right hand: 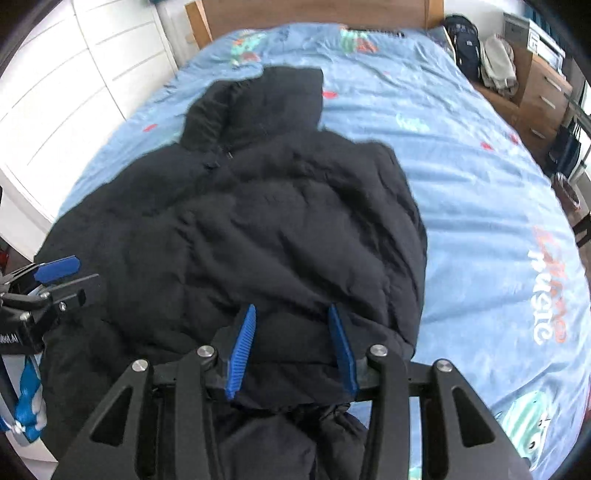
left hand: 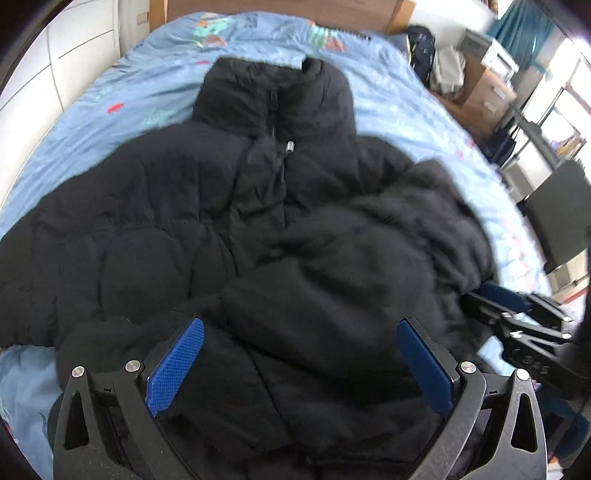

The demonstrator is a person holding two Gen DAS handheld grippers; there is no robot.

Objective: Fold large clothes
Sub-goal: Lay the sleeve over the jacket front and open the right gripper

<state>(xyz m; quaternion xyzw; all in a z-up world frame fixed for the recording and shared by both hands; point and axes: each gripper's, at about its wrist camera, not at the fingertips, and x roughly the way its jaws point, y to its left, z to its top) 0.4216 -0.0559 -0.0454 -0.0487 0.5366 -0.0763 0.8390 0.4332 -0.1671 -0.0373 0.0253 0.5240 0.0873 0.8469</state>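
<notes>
A black puffer jacket [left hand: 229, 221] sprawls across a bed's blue printed sheet [right hand: 480, 206]; the left claw [left hand: 301, 365] and right claw [right hand: 291, 343] hover spread, pinching nothing.

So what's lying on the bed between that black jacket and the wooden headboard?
Nothing but bare blue bedsheet. In the right wrist view the black jacket ends at its collar, and only printed sheet runs on to the wooden headboard. The left wrist view agrees.

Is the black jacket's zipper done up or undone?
Done up: the black jacket shows its zipper closed to the collar, front panels meeting.
</notes>
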